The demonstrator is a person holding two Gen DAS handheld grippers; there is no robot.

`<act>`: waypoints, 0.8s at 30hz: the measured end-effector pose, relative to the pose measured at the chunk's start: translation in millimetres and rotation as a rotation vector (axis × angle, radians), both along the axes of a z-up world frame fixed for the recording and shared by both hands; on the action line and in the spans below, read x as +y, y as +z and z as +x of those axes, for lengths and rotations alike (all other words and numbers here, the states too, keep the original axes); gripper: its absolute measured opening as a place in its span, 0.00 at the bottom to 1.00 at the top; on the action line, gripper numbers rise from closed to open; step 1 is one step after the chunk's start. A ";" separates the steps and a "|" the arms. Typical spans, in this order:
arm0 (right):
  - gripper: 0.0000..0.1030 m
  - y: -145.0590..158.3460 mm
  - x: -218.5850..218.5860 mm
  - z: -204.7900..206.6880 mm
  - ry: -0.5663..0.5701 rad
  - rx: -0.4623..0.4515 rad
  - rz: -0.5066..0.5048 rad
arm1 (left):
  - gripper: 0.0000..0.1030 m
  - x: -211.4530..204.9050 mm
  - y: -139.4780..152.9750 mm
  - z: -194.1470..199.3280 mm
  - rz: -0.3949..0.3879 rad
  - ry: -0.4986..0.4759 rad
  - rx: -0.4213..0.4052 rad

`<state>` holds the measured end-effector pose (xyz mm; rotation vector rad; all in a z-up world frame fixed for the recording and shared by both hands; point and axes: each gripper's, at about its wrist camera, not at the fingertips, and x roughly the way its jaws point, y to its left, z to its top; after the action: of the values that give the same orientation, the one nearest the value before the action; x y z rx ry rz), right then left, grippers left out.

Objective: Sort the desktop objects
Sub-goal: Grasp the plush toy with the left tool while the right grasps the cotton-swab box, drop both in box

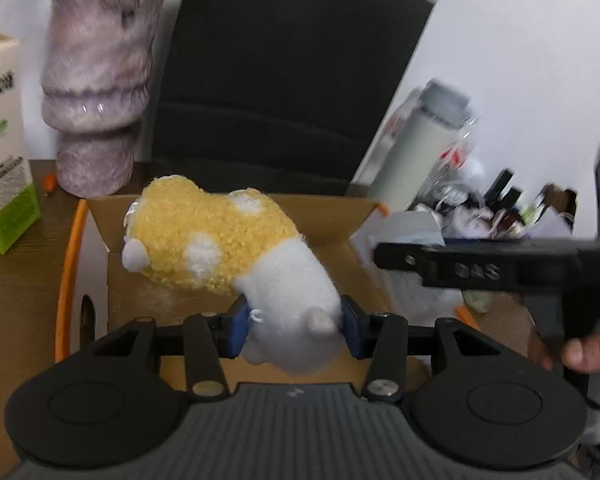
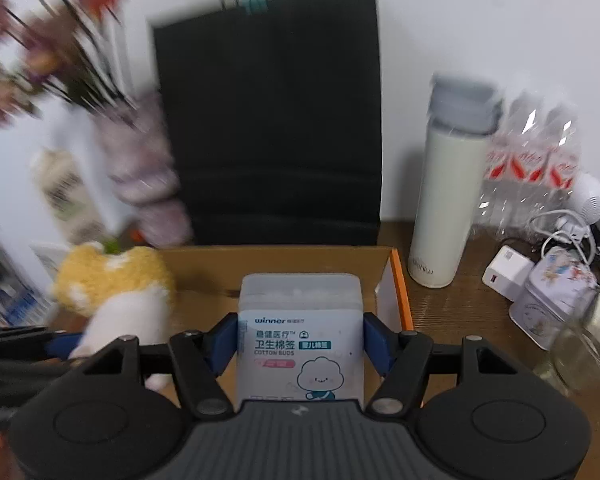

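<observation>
Above the cardboard box (image 1: 332,216), the left gripper (image 1: 296,326) clamped the plush toy (image 1: 220,244), the right gripper (image 2: 300,344) the cotton-bud box (image 2: 300,320); each best lowered inside before release.

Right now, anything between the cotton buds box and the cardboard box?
Nothing visible. The right hand-held gripper holds the cotton buds box over the open cardboard box; the plush sits off to the left.

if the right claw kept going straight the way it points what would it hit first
Probably the floor of the open brown cardboard box ahead, below the translucent cotton buds box the right claw grips. The tall black paper bag stands behind; depth is unclear.
</observation>
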<state>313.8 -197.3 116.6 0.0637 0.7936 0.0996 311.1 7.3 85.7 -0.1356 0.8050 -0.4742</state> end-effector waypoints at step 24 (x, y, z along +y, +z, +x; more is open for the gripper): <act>0.84 2.4 9.7 5.5 0.002 0.055 -0.152 | 0.87 30.0 37.0 -8.0 0.139 0.192 0.056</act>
<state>319.3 -187.6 119.0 -0.0785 0.8535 0.0393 303.1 37.3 122.7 -0.0962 0.8676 -0.2337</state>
